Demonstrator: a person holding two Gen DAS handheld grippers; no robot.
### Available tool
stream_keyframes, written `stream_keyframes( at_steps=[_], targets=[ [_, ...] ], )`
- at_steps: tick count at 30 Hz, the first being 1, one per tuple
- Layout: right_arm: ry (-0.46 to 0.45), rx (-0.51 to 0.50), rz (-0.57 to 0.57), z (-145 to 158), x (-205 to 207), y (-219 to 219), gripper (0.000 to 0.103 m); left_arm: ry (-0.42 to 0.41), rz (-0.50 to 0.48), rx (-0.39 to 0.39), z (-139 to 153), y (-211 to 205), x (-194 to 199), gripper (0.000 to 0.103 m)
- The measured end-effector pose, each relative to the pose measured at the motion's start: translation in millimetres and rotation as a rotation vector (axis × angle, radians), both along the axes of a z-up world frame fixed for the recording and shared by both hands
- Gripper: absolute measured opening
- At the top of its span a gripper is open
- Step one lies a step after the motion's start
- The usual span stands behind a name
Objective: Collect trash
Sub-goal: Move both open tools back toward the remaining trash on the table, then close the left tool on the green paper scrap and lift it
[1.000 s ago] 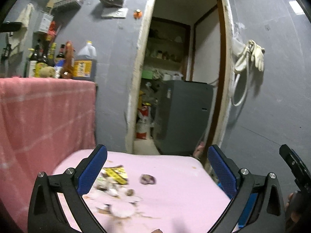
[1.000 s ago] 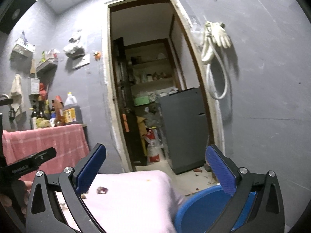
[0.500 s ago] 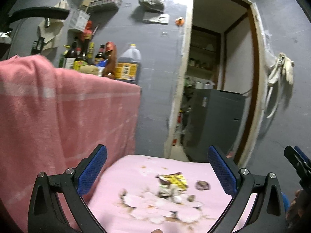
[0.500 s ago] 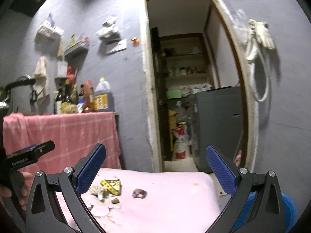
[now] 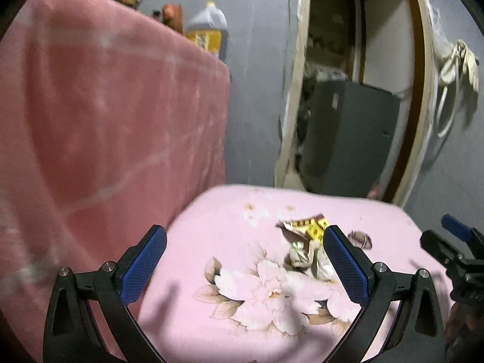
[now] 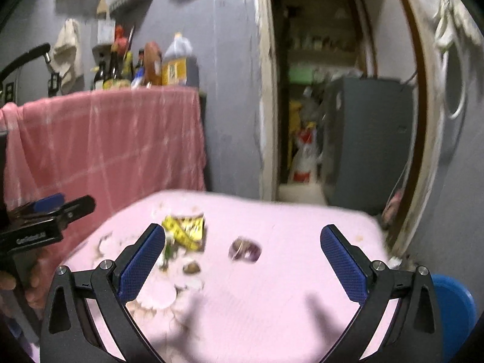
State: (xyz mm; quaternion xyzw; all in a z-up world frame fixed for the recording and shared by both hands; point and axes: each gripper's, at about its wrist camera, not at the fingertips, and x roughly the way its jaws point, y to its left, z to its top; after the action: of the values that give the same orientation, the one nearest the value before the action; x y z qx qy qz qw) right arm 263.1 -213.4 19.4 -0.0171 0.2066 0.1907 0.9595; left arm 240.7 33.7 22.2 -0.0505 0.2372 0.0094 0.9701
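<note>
A crumpled yellow wrapper (image 5: pixel 308 227) lies on a pink flowered cloth (image 5: pixel 230 220) with pale scraps (image 5: pixel 302 257) below it and a small purple piece (image 5: pixel 359 239) to its right. My left gripper (image 5: pixel 245 266) is open and empty, above the cloth; the wrapper sits just inside its right finger. In the right wrist view the yellow wrapper (image 6: pixel 187 231), the purple piece (image 6: pixel 245 249) and a small brown bit (image 6: pixel 192 267) lie ahead of my right gripper (image 6: pixel 242 266), which is open and empty. The left gripper (image 6: pixel 45 220) shows at the left there.
A pink towel (image 5: pixel 99 127) hangs over a counter at the left, with bottles (image 6: pixel 178 63) on top. An open doorway (image 6: pixel 329 90) with a grey appliance (image 5: pixel 348 133) is behind the cloth. A blue basin (image 6: pixel 453 308) sits low right of the table.
Both grippers have moved closer to the cloth and tipped down. The trash now sits larger and nearer between the fingers. Both stay open.
</note>
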Motion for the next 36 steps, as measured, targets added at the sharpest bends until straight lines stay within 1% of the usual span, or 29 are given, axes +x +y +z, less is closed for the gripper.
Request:
stream_keyframes(
  at_steps=[1, 3, 4, 5, 6, 7, 8, 10, 11, 12, 13, 14, 15, 16, 20, 21, 23, 25, 26, 27, 31, 34, 36],
  targets=[
    [0.027, -0.013, 0.011, -5.1, 4.2, 1.2, 0.103, 0.010, -0.006, 0.004, -2.8, 0.2, 1.8, 0.101],
    [0.071, -0.040, 0.035, -12.5, 11.9, 4.7, 0.099, 0.043, -0.036, 0.009, -7.5, -1.9, 8.2, 0.101],
    [0.087, -0.045, 0.045, -14.5, 14.5, 5.2, 0.093, 0.054, -0.049, 0.006, -9.0, -3.2, 10.1, 0.100],
    [0.109, -0.050, 0.058, -17.2, 18.3, 6.7, 0.090, 0.066, -0.065, 0.002, -9.0, -2.9, 16.4, 0.100],
    [0.136, -0.055, 0.075, -20.5, 22.5, 8.5, 0.085, 0.081, -0.085, -0.001, -11.4, -4.2, 19.6, 0.098],
    [0.150, -0.059, 0.081, -22.2, 24.1, 8.5, 0.085, 0.098, -0.106, -0.006, -13.0, -5.2, 23.2, 0.092],
    [0.169, -0.066, 0.090, -25.1, 26.9, 9.6, 0.084, 0.114, -0.126, -0.012, -13.7, -5.1, 27.3, 0.088],
    [0.195, -0.069, 0.104, -27.9, 31.2, 10.0, 0.084, 0.157, -0.166, -0.026, -16.7, -6.0, 35.0, 0.072],
    [0.208, -0.072, 0.105, -29.9, 32.7, 10.0, 0.084, 0.178, -0.184, -0.035, -19.1, -7.6, 39.1, 0.068],
    [0.215, -0.074, 0.106, -31.3, 34.2, 10.3, 0.083, 0.196, -0.198, -0.042, -20.8, -9.4, 43.0, 0.062],
    [0.223, -0.074, 0.109, -32.5, 35.5, 10.8, 0.080, 0.214, -0.213, -0.050, -23.1, -10.6, 47.4, 0.057],
    [0.234, -0.074, 0.112, -34.0, 36.7, 10.7, 0.076, 0.232, -0.228, -0.061, -25.2, -11.8, 51.3, 0.055],
    [0.243, -0.074, 0.114, -34.9, 38.4, 11.4, 0.074, 0.246, -0.242, -0.073, -26.7, -12.9, 54.4, 0.049],
    [0.251, -0.072, 0.119, -35.1, 39.6, 11.4, 0.071, 0.253, -0.251, -0.083, -27.3, -13.4, 56.2, 0.046],
    [0.285, -0.067, 0.142, -38.4, 44.2, 12.7, 0.070, 0.279, -0.291, -0.139, -27.2, -14.0, 66.1, 0.041],
    [0.289, -0.068, 0.148, -38.7, 44.7, 13.4, 0.069, 0.283, -0.299, -0.153, -27.4, -14.2, 68.7, 0.037],
    [0.295, -0.075, 0.156, -39.8, 45.6, 16.1, 0.066, 0.291, -0.308, -0.163, -28.1, -16.2, 73.5, 0.032],
    [0.301, -0.086, 0.162, -41.4, 46.5, 19.2, 0.063, 0.305, -0.313, -0.164, -30.2, -18.1, 77.2, 0.024],
    [0.302, -0.092, 0.162, -42.1, 46.3, 20.5, 0.059, 0.310, -0.314, -0.165, -31.4, -18.5, 78.1, 0.023],
    [0.303, -0.095, 0.164, -42.8, 46.8, 21.7, 0.057, 0.315, -0.316, -0.167, -33.2, -18.7, 78.6, 0.019],
    [0.309, -0.105, 0.177, -44.3, 46.9, 23.8, 0.051, 0.325, -0.319, -0.183, -35.0, -16.3, 76.8, 0.014],
    [0.319, -0.103, 0.196, -45.3, 48.0, 27.3, 0.049, 0.330, -0.309, -0.193, -35.1, -13.8, 76.6, 0.011],
    [0.326, -0.100, 0.210, -45.9, 48.4, 30.3, 0.046, 0.329, -0.304, -0.200, -35.0, -12.1, 75.7, 0.011]
  ],
)
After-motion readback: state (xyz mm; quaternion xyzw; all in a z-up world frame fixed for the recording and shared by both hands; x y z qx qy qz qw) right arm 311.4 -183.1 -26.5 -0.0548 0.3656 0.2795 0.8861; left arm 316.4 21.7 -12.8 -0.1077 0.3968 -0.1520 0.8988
